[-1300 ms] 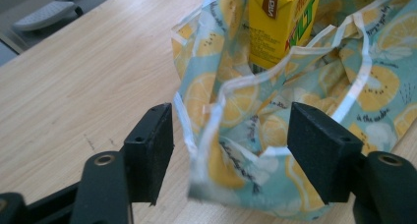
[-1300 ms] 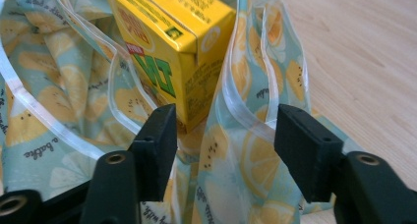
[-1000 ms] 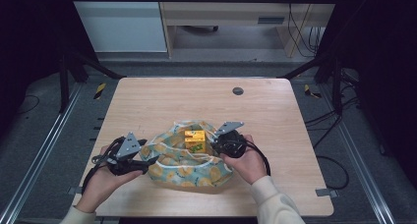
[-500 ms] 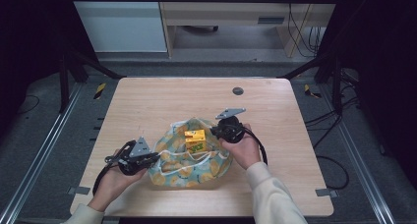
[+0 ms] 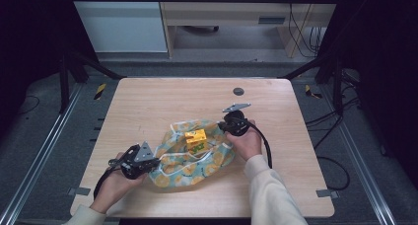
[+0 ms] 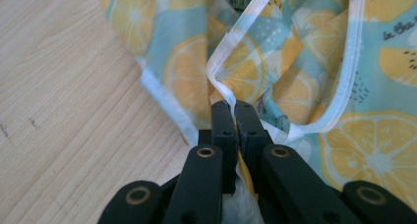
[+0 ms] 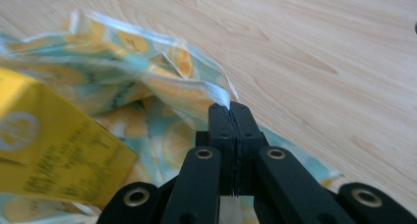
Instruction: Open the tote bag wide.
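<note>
A lemon-print bag (image 5: 194,153) lies crumpled on the near half of the table (image 5: 148,106), with a yellow box (image 5: 195,136) sitting on it near its middle. The left gripper (image 5: 154,162) is at the bag's near-left edge; in the left gripper view its jaws have just closed and now pinch the white-trimmed hem (image 6: 219,76) between the pads. The right gripper (image 5: 220,127) is at the bag's far-right edge, just beside the box, and in the right gripper view its jaws are likewise pressed together on a fold of the hem (image 7: 216,89), with the box (image 7: 49,150) close at the left of that view. Both grips look set, so the step in hand appears to be taking hold of the bag at two opposite points of its rim, probably to open it or lift it around the box. The next move likely calls for raising or spreading both hands together and evenly, so that the thin fabric doesn't slip from the pads and the box stays on the cloth rather than tipping off onto the table.
</note>
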Demonstrator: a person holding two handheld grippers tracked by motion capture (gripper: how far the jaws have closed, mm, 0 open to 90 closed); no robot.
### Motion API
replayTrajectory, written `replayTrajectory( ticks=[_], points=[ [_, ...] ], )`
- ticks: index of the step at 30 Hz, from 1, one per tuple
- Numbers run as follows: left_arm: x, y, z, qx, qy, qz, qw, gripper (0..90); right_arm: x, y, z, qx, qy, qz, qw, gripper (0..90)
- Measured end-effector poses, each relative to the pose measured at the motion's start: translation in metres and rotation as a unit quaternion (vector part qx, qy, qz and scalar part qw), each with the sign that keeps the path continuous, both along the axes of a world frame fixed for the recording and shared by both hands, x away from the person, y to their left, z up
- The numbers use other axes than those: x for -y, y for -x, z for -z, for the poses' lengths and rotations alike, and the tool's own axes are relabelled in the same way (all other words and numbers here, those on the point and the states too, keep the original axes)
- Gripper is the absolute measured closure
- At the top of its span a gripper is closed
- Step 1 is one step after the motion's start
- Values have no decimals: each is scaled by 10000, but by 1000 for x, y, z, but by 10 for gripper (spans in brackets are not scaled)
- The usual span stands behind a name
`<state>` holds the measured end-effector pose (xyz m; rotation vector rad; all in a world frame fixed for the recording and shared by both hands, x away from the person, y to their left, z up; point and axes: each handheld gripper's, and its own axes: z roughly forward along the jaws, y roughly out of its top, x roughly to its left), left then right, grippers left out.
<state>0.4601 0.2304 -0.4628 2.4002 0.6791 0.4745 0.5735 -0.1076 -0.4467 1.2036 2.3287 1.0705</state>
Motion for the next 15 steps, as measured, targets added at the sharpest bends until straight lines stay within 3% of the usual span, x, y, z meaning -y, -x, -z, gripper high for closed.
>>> replayTrajectory(
  ticks=[3,15],
  points=[
    [-1,-3,2,-12,-6,-56,10000,888,10,0,7,-117,43,53,9999,898],
    [1,-4,8,-43,-148,-79,9999,888,16,5,18,-273,255,79,9993,899]
  ],
)
